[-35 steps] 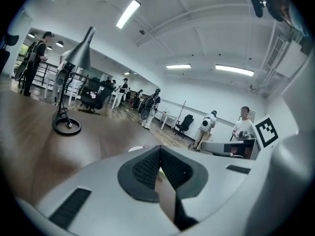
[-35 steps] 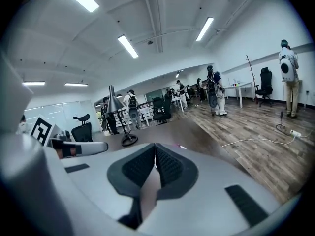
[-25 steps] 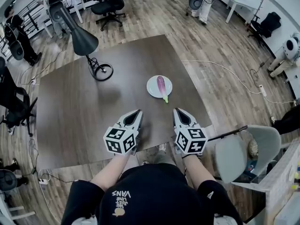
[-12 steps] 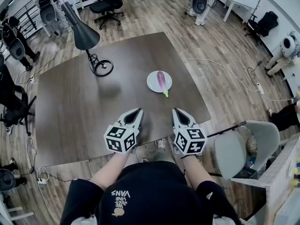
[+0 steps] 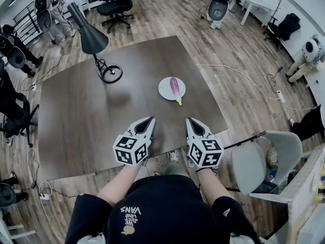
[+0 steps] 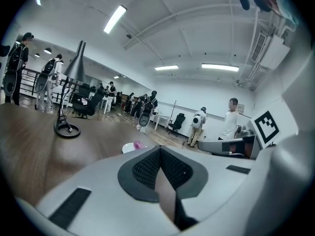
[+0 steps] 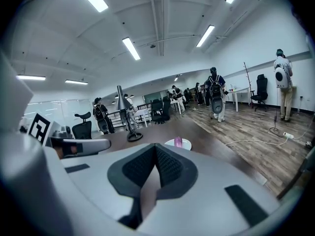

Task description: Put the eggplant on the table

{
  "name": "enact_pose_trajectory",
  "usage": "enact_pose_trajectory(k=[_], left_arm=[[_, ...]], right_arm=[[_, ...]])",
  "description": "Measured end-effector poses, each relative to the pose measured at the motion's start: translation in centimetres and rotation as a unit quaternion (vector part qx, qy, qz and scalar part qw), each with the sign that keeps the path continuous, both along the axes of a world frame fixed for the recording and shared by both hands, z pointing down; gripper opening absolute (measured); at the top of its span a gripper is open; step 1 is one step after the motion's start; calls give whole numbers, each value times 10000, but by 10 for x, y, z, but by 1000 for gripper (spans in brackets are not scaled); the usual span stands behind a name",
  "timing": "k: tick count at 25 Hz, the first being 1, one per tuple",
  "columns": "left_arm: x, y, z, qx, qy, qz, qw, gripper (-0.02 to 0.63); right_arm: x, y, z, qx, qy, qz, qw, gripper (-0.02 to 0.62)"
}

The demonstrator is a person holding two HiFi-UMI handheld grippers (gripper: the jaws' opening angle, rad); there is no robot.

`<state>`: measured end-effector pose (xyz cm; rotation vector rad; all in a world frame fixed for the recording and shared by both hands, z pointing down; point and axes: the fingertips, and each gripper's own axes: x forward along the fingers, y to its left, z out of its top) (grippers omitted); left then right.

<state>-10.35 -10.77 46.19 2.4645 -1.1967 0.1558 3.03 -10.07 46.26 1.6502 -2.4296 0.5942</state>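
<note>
1. Head view: one dark table [image 5: 86,126] fills the middle. The left gripper [image 5: 150,120] and the right gripper [image 5: 189,120] are held side by side over its near edge, two in all.
2. On the left gripper, the two jaws are closed right up. Their ribbed pads meet at the tips, with nothing between them.
3. The right gripper looks the same in its own view: two jaws pressed tip to tip, and empty.
4. One eggplant [image 5: 174,89], purple with a green stem end, lies on one white plate [image 5: 164,90]. The stem end pokes just past the plate's near rim.
5. That plate sits on the table's right half, ahead of both grippers and well apart from them.
6. One black lamp [image 5: 90,40] stands on the far left part of the table, its round base on the top and its shade tilted.
7. One grey chair [image 5: 264,161] stands just off the table's near right corner.
8. Several people stand about the room beyond, too small for me to count surely.
</note>
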Motion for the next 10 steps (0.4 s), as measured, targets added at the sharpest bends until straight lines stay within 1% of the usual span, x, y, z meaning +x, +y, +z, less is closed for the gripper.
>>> enact_pose_trajectory(k=[10], left_arm=[[5, -4, -2, -32, -17, 25, 10000, 11]], right_arm=[[1, -4, -2, -56, -10, -6, 10000, 18]])
